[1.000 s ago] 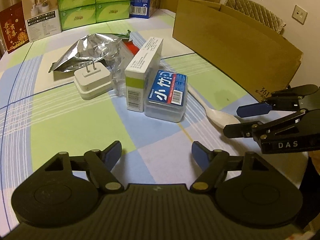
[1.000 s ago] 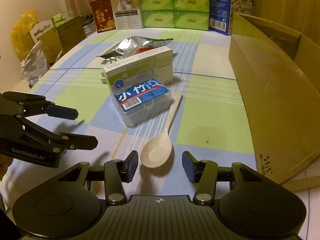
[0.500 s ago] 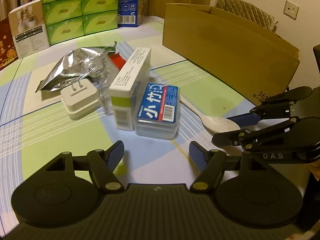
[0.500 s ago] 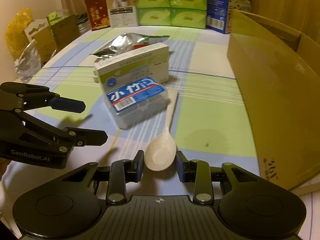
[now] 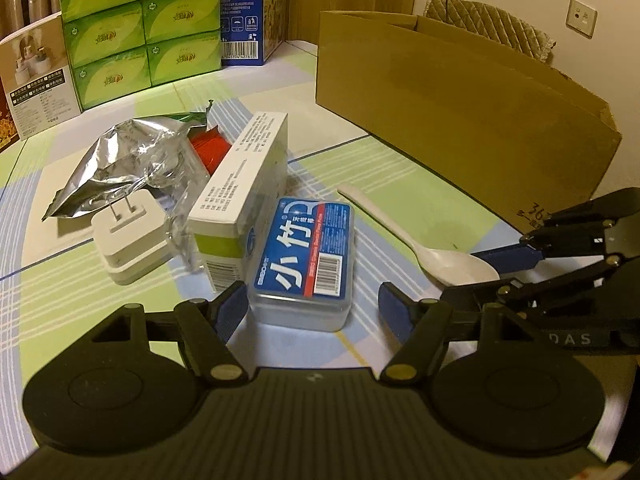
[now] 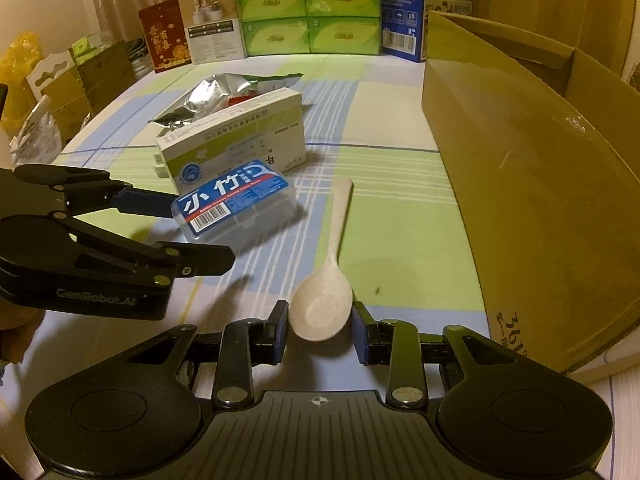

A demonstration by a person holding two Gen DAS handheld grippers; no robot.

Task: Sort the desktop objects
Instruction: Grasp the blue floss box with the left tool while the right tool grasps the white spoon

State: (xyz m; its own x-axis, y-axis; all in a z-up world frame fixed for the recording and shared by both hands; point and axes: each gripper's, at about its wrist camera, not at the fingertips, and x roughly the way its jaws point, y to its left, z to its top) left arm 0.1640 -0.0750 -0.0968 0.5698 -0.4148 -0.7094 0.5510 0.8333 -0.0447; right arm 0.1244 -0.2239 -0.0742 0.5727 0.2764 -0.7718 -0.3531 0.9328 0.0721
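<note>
Fingers [image 6: 280, 332] of the right gripper [image 6: 320, 330] stand apart on either side of the bowl of a white plastic spoon [image 6: 322, 312], close to its edges without clearly pressing them; the spoon lies flat on the checked worktop [image 6: 400, 220] with its handle pointing away. In the left wrist view the left gripper [image 5: 312, 306] is spread wide, and the near end of a clear plastic box with a blue label [image 5: 308, 256] sits between its fingers, the left one close beside the box. Touching that box on its left stands a white-and-green carton [image 5: 240, 196]. Beyond lie a white plug adapter [image 5: 130, 236] and a crumpled silver foil bag [image 5: 128, 160]. An open cardboard box [image 5: 460, 108] stands at the right of the worktop, near the spoon.
</note>
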